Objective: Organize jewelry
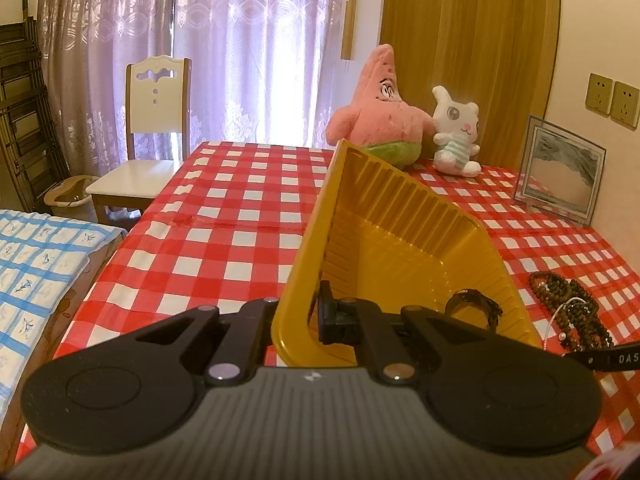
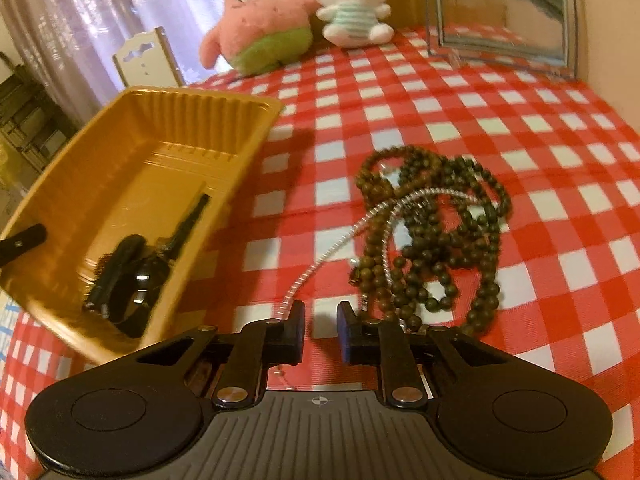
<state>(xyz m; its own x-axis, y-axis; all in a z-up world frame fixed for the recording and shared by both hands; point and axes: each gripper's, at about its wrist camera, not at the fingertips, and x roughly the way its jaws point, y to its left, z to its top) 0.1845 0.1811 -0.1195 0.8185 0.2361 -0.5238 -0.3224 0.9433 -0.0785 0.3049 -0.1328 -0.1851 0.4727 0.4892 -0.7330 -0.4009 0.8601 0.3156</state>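
A yellow plastic tray (image 1: 384, 216) is tilted up on the checked table; my left gripper (image 1: 296, 320) is shut on its near rim. A black wristwatch (image 1: 476, 308) lies inside it, also seen in the right wrist view (image 2: 132, 276) within the tray (image 2: 132, 152). A heap of dark brown bead necklaces (image 2: 436, 236) with a thin silver chain (image 2: 360, 224) lies on the cloth right of the tray, also in the left wrist view (image 1: 572, 308). My right gripper (image 2: 320, 328) is open and empty just in front of the beads, with the chain's end by its left finger.
A pink star plush (image 1: 380, 108), a white bunny plush (image 1: 456, 132) and a glass picture frame (image 1: 560, 172) stand at the table's far side. A white chair (image 1: 148, 140) stands beyond the left edge, a bed (image 1: 36, 264) at the left.
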